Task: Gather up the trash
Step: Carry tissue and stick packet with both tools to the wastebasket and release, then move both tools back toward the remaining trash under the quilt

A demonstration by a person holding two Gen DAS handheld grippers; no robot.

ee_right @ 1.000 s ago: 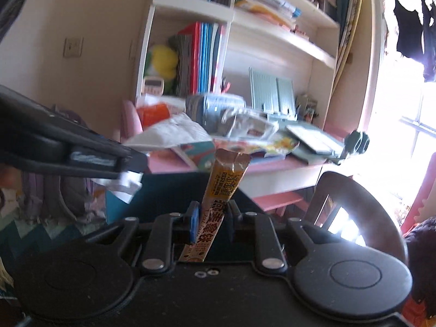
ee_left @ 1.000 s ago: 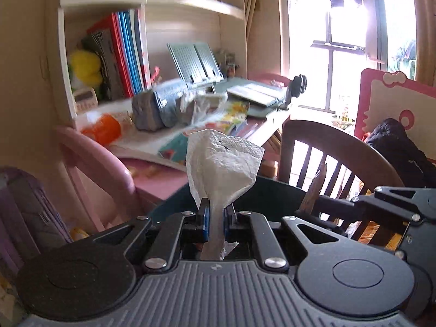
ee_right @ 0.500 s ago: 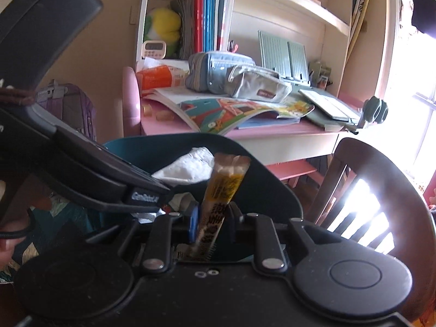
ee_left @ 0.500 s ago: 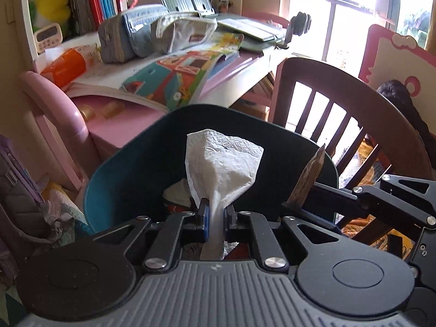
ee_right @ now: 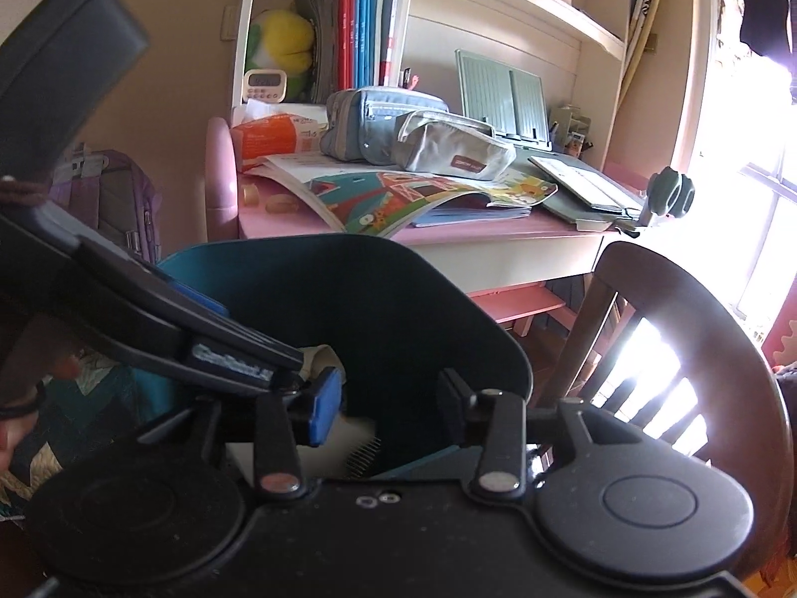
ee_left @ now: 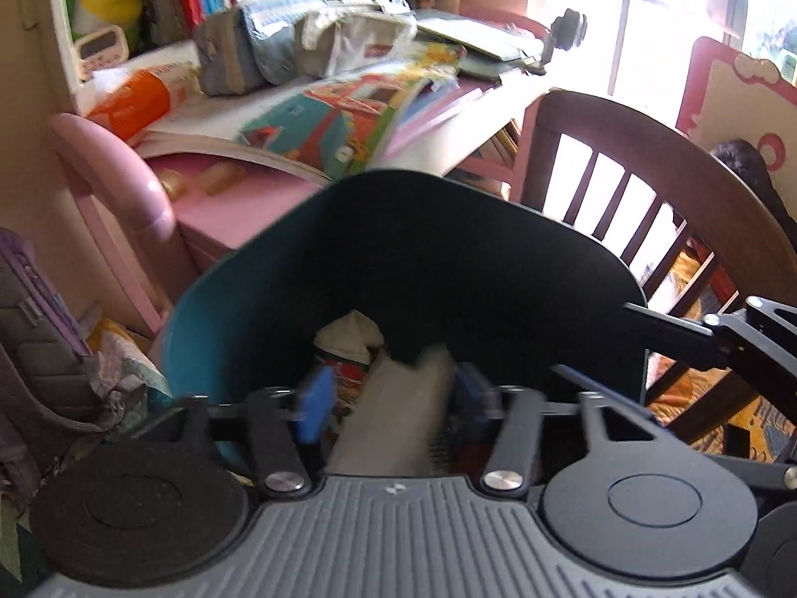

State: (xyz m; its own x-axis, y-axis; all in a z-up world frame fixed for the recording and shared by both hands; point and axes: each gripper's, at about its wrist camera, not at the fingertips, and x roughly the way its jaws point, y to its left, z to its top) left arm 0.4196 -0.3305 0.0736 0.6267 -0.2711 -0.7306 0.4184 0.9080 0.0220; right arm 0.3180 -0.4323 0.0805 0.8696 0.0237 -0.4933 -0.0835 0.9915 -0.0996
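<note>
Both grippers hang over the teal bin point(ee_left: 224, 309) near the pink desk point(ee_right: 279, 222). The left gripper point(ee_left: 393, 393) gapes wide around a blurred white tissue point(ee_left: 388, 423) above the bin's trash. The right gripper point(ee_right: 386, 401) is spread wide, holding nothing.

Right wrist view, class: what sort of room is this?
Most likely a child's bedroom or study corner: a pink desk with an open picture book, shelves of books, and a plush toy.

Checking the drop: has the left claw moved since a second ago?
Yes. The left claw dropped toward the teal bin, whose rim now rises above it, and has opened.
</note>
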